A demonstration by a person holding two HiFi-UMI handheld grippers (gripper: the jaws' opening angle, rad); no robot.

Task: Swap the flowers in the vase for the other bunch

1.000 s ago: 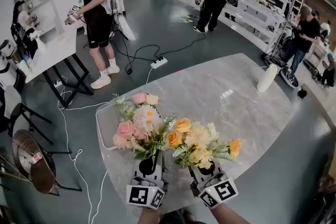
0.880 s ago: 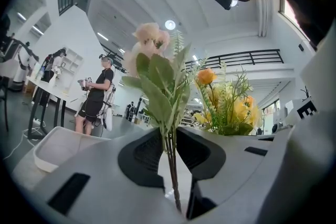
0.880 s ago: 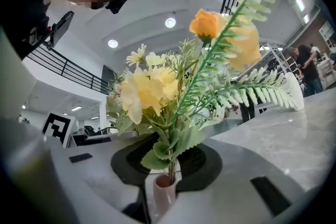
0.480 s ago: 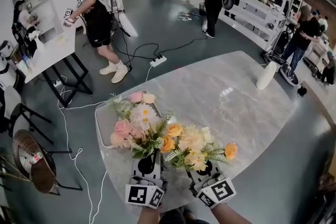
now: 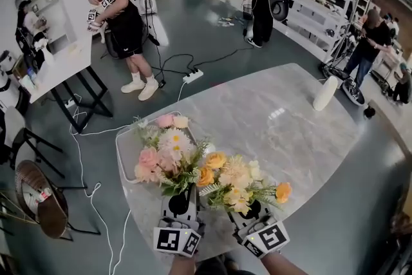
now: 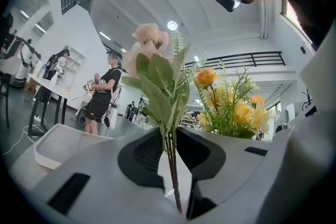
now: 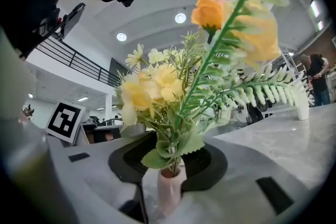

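My left gripper (image 5: pixel 182 195) is shut on the thin green stems (image 6: pixel 173 186) of a pink and white bunch (image 5: pixel 161 152), held upright over the table's near edge. Right beside it stands a yellow and orange bunch (image 5: pixel 237 181) in a small pink vase (image 7: pixel 169 189). The vase sits between the jaws of my right gripper (image 5: pixel 249 207), which have just been opening; the pads no longer press on it. In the head view the flowers hide the vase. The yellow bunch (image 6: pixel 231 107) also shows in the left gripper view, to the right of the pink bunch (image 6: pixel 152 60).
The marble table (image 5: pixel 277 125) carries a white tray (image 5: pixel 125 161) at its left end, behind the pink bunch, and a tall white vase (image 5: pixel 326 94) at its far right. Several people stand on the floor beyond. A chair (image 5: pixel 38 196) stands at the left, with cables nearby.
The yellow bunch has shifted slightly left and lower, closer to the pink bunch. The left gripper and its bunch have stayed put. People in the background have walked on.
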